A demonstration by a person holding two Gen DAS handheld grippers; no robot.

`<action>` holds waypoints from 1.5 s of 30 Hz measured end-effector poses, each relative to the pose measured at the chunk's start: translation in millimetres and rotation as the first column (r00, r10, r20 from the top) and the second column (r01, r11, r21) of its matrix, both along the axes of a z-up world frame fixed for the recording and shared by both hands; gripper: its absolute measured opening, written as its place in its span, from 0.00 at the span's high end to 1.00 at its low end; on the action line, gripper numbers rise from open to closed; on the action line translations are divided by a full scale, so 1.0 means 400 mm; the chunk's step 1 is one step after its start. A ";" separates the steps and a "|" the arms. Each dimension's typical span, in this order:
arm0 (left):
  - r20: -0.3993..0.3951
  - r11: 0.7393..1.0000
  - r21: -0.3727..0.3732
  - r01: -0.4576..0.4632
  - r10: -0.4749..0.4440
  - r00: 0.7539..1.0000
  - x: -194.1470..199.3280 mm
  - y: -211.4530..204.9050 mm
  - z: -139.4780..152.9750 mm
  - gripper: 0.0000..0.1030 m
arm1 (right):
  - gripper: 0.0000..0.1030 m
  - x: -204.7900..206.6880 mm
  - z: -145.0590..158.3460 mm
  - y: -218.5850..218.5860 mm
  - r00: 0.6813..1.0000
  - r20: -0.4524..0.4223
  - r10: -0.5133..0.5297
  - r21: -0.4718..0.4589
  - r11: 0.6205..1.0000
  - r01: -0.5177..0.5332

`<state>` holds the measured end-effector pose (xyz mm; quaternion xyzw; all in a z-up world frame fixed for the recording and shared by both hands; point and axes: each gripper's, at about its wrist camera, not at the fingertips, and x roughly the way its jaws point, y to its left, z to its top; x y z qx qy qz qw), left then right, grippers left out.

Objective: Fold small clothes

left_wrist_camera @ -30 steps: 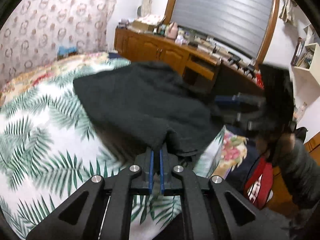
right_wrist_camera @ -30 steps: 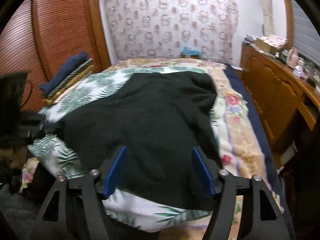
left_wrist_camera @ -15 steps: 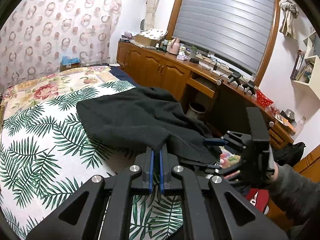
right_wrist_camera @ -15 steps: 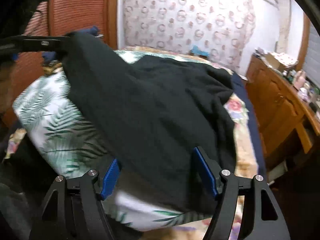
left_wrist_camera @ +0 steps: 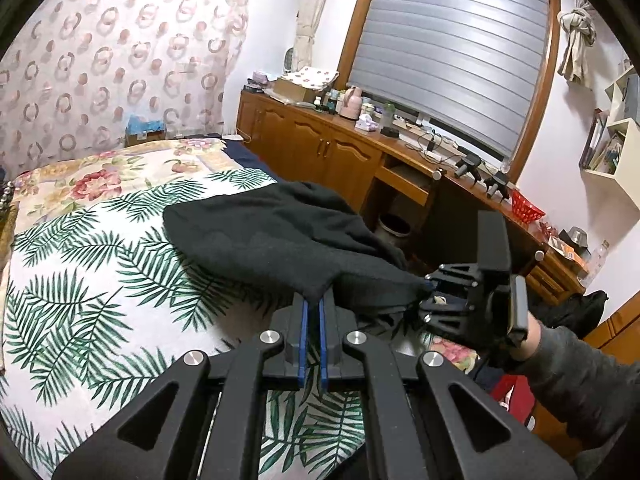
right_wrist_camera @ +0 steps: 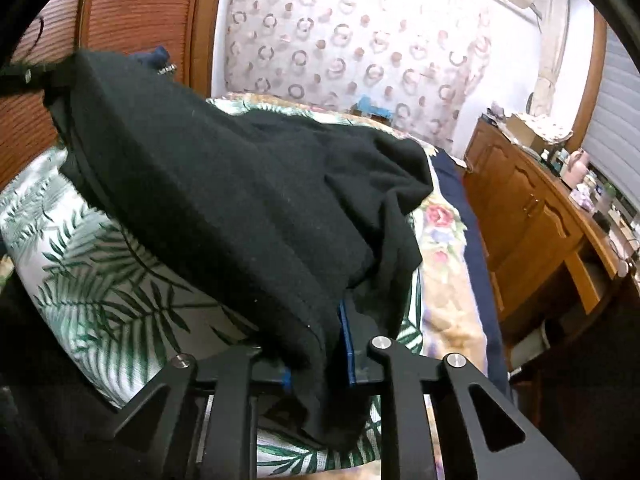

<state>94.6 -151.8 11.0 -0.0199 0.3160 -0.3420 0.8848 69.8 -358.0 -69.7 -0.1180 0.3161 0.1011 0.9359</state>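
Bedroom, palm-print bedspread (left_wrist_camera: 80, 280). Left gripper (left_wrist_camera: 313, 308) pinched tight on black garment's (left_wrist_camera: 280, 236) near edge; garment drapes across bed toward wooden cabinets (left_wrist_camera: 320, 152). Right gripper (right_wrist_camera: 316, 344) clamps the same garment's hem.

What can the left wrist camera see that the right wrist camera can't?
Only the left wrist view shows the window blind, the red basket on the counter, and the right gripper from outside, pinching the cloth. Only the right wrist view shows the reddish slatted wardrobe door. Both show the black garment held by both grippers, the left gripper shut on its edge, the palm-leaf bedspread and the wooden cabinets.
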 end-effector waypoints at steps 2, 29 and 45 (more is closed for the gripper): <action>0.004 1.000 -0.014 -0.009 0.009 1.000 -0.009 0.018 0.009 0.95 | 0.86 -0.008 0.028 -0.009 1.000 0.006 0.020 0.054 0.998 -0.020; -0.009 0.972 0.062 -0.225 0.226 0.974 0.275 0.100 -0.013 0.77 | 0.86 0.288 0.207 0.097 0.983 -0.077 0.167 0.003 0.986 -0.167; -0.063 0.975 0.166 -0.150 0.162 0.985 0.350 0.070 -0.115 0.30 | 0.61 0.400 0.213 0.022 0.999 -0.004 -0.049 0.057 0.997 0.049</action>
